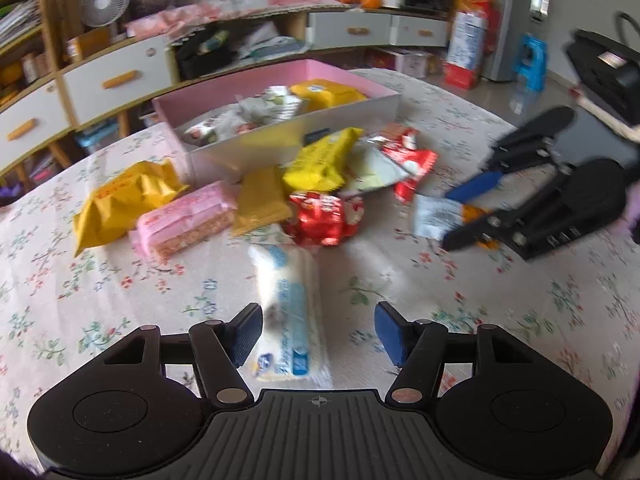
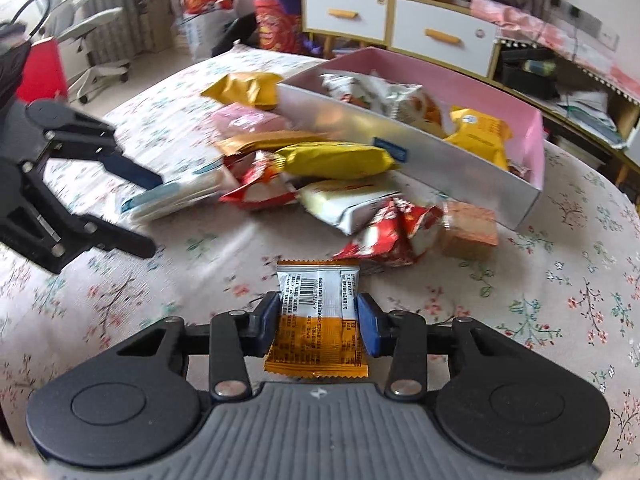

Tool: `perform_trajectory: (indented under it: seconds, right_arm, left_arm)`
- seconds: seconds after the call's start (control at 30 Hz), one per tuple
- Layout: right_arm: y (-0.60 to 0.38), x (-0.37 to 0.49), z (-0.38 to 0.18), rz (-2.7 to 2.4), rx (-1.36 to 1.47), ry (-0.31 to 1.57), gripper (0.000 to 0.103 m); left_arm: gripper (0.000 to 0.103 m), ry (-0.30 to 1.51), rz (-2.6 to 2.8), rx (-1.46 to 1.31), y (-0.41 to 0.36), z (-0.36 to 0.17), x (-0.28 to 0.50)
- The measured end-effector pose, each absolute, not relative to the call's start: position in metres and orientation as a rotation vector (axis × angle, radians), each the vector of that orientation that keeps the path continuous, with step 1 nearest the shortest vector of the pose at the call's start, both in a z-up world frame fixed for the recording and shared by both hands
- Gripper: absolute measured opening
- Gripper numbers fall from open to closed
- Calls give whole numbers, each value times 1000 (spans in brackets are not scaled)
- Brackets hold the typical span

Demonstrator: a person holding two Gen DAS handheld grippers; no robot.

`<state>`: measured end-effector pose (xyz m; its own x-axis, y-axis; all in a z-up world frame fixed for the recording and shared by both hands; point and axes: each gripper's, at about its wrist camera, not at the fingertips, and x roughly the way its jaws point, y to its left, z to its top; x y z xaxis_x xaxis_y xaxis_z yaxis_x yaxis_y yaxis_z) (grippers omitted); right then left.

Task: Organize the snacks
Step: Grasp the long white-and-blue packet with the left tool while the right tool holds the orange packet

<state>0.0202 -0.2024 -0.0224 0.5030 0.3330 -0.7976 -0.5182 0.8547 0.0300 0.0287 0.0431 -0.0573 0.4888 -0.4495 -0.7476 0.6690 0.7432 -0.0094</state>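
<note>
A floral tablecloth (image 2: 560,320) carries a pink box (image 2: 480,92) with loose snack packets beside it. The right gripper (image 2: 318,320) clamps an orange-and-white packet (image 2: 316,320). The left gripper (image 1: 318,332) stands half-wide around a white-and-blue packet (image 1: 290,300), its right pad clear.

Snacks (image 1: 320,168) lie before the box (image 1: 296,140) (on table (image 1: 460,300)).

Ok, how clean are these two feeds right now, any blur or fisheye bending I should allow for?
Left wrist view: motion blur smears the snack pile and the white and blue packet; the cabinets bow with fisheye distortion. Right wrist view: the orange and silver packet in the right gripper is sharp, barcode lines distinct, while the pink box is softer.
</note>
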Motion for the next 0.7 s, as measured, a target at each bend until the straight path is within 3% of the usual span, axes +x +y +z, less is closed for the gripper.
perform_trajectory:
  seconds: [0.33,0.6,0.7]
  right_arm:
    - [-204,17,-22,514,-234,932,48]
    - [-199,18,-21,522,-236,944,44]
    - [-194,16,-20,533,-253,941,40]
  left_arm:
    - [59,946,-556,189,45,-63,47]
    - [46,966,-484,238,33,-64,43]
    - [35,977,-444,215,33,-62,45]
